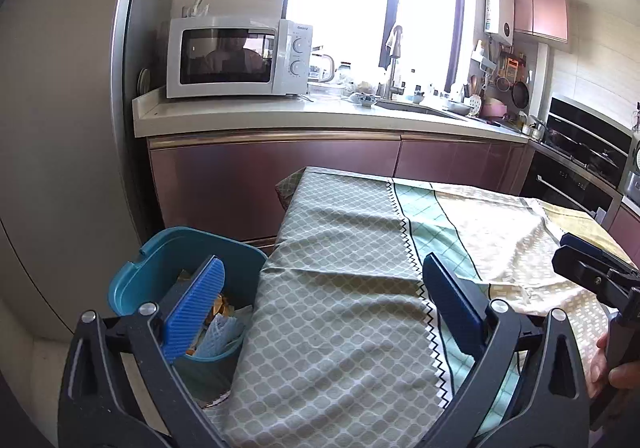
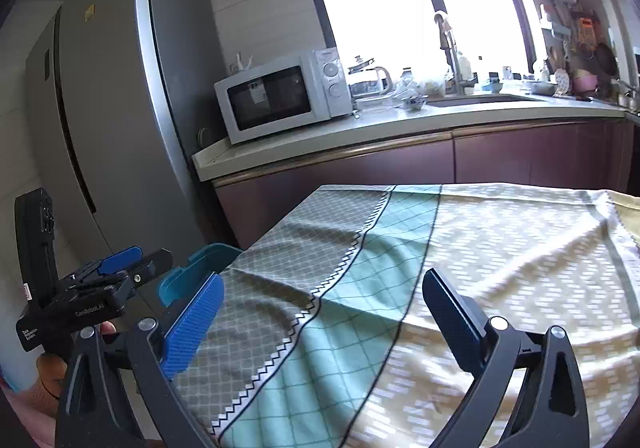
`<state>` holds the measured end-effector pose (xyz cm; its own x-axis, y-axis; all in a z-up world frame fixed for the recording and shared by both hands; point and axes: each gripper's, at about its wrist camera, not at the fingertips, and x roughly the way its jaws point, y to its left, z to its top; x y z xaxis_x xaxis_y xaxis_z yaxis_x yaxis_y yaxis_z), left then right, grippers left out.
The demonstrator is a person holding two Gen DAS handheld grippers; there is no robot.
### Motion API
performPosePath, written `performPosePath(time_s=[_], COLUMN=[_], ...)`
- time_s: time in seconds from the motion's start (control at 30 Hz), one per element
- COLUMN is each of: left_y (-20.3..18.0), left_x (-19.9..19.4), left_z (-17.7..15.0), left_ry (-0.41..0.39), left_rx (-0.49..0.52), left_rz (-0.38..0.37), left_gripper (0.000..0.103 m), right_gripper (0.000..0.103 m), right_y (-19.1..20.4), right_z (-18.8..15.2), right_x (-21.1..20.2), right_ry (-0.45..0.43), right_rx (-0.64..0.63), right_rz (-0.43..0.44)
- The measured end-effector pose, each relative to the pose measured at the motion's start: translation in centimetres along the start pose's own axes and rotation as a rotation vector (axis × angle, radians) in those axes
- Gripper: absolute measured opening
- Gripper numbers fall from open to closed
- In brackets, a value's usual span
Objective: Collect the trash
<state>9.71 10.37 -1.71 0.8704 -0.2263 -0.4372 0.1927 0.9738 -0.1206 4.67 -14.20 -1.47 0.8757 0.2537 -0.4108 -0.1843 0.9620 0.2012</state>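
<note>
both hand-held grippers, left and right, spread wide, nothing between pads. trash: crumpled paper and white foam netting sits in the teal plastic bin beside the cloth-covered desk; likely light, soft, pinch anywhere. desk top bare; no obstruction seen.

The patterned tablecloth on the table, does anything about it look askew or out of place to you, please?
Slightly. The green, teal and yellow patterned tablecloth is rumpled, with creases running across its stripes, and its far right edge lies folded back unevenly. No trash lies on it; scraps sit in the blue plastic bin beside the table.
</note>
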Motion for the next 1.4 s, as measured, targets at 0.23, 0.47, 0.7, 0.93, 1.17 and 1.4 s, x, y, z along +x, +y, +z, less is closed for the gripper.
performPosePath(time_s=[0.23,0.47,0.7,0.93,1.17,1.4], left_y=[-3.5,-6.0,-7.1,-7.4,-7.3,-7.2], left_x=[-1.0,-2.2,-3.1,-3.6,-3.8,-4.0], left_z=[-0.1,-0.4,-1.0,-1.1,-1.1,-1.1], left_ry=[-0.038,-0.078,-0.114,-0.131,-0.146,-0.160], left_rx=[0.032,0.066,0.077,0.077,0.067,0.069], left_rz=[-0.011,-0.025,-0.020,-0.024,-0.023,-0.015], left_gripper=[0.097,0.097,0.097,0.097,0.097,0.097], right_gripper=[0.096,0.096,0.096,0.096,0.096,0.096], right_y=[-2.6,-3.9,-4.3,-4.4,-4.2,-4.2], right_z=[-1.0,-1.9,-2.4,-2.7,-2.7,-2.7], right_x=[-3.7,-6.0,-7.8,-8.5,-8.9,-9.0], right_ry=[-0.083,-0.139,-0.189,-0.203,-0.213,-0.220], right_rx=[0.006,0.011,0.018,0.021,0.030,0.028], right_rz=[-0.122,-0.209,-0.251,-0.264,-0.263,-0.262])
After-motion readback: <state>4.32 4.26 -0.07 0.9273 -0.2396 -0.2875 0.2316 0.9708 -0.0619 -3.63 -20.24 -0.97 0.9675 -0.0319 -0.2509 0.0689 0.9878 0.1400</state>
